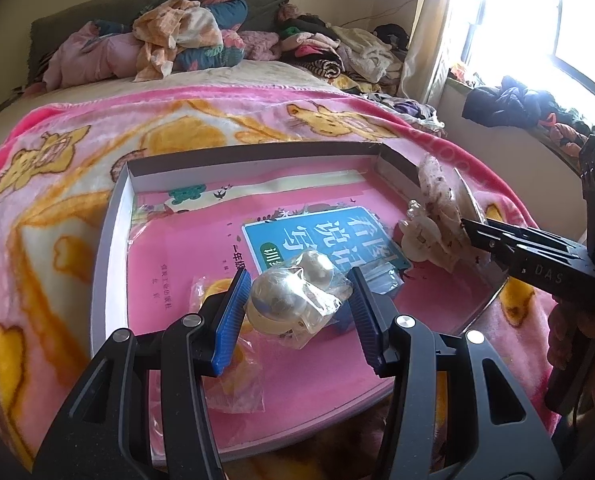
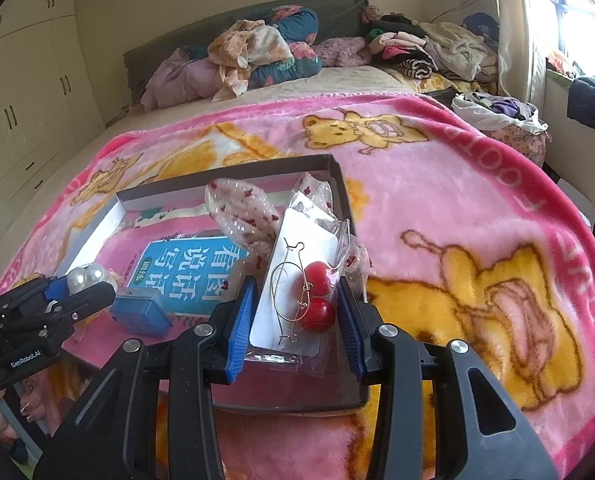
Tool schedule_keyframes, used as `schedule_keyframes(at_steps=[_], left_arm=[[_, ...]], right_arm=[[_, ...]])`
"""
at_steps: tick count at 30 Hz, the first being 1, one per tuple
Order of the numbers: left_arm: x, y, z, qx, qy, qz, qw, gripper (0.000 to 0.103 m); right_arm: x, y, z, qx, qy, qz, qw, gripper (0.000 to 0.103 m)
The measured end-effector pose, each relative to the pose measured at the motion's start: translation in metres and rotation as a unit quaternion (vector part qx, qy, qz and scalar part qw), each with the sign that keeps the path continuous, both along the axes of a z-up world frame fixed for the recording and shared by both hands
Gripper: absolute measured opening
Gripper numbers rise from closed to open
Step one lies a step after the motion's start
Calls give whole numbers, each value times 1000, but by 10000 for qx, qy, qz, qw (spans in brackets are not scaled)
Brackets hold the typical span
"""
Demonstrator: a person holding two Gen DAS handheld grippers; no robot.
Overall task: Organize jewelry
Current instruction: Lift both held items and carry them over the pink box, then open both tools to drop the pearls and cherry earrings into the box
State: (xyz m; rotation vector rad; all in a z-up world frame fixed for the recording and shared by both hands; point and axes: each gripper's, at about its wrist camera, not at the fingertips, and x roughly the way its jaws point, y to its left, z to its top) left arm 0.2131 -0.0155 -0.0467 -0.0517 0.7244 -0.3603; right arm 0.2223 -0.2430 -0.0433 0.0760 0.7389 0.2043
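Observation:
My left gripper is shut on a clear bag of big pearl pieces, held just above a shallow white box. A pink book with a teal label lines the box. My right gripper is shut on a clear packet holding a white card with red cherry earrings and a floral bow hair clip. It hangs over the box's right edge. In the right wrist view the left gripper and its pearls show at the left. The right gripper carries the bow in the left wrist view.
The box lies on a pink bear-print blanket on a bed. A small blue case and a bagged yellow item lie in the box. Heaped clothes and bedding fill the bed's far end. A window sill is at the right.

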Motion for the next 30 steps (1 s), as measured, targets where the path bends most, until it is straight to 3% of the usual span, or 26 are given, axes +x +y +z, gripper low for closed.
schedule_keyframes(at_steps=[20,30], left_arm=[[4,8,-2,63,36,270,9996,41],[3,7,-2,96,41,269,9996,41]], right_arm=[[2,13,-6,258,25,284,9993,41],[-6,9,-2,416,-24,245,9988,54]])
